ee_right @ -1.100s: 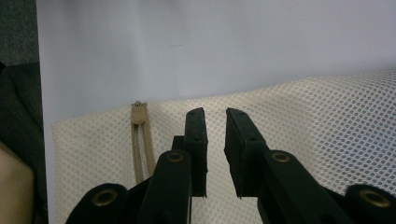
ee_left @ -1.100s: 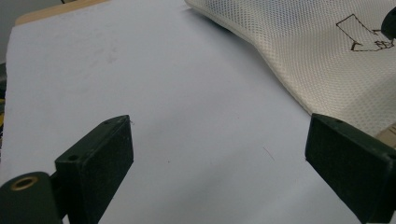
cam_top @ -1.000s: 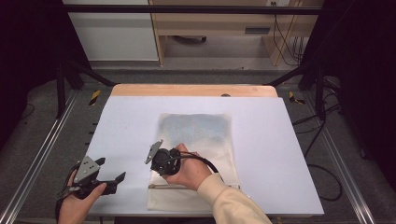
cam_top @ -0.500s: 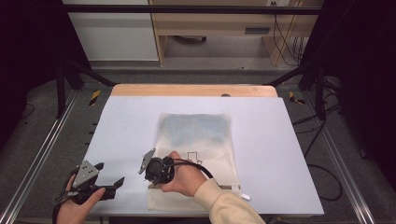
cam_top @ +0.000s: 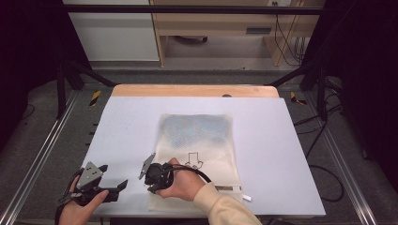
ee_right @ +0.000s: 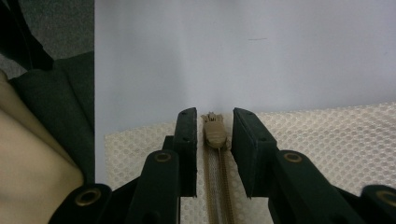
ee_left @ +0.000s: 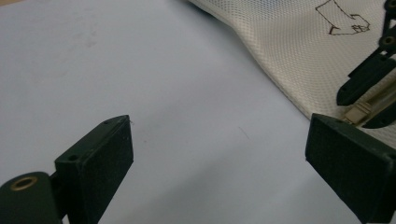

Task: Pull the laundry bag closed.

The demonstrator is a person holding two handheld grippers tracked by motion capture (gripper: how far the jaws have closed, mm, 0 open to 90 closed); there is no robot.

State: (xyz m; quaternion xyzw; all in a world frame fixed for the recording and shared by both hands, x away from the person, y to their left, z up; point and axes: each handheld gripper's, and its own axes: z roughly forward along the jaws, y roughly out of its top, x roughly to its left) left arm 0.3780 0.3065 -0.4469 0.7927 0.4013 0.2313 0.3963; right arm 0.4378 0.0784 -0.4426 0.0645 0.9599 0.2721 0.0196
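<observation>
**Right gripper view: jaws set either side of the zip slider**

Right gripper view shows the right gripper (ee_right: pixel 212 140) slightly parted, its jaws flanking the slider (ee_right: pixel 215 133) without clearly pinching it. The slider sits near the bag's (cam_top: pixel 197 140) near-left corner, so the zip seems run almost to its end. Left gripper (ee_left: pixel 219 154) hangs spread wide over bare table (cam_top: pixel 122 122). A small printed outline marks the bag; no writing is legible.

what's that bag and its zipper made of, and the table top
The bag looks like cream woven mesh fabric, probably synthetic: the right gripper view shows a honeycomb of small holes. The zipper slider is tan with a dull matte look; whether plastic or painted metal, I cannot tell. The table top is a smooth, pale blue-grey matte sheet, with a wood-coloured edge along the far side.
</observation>
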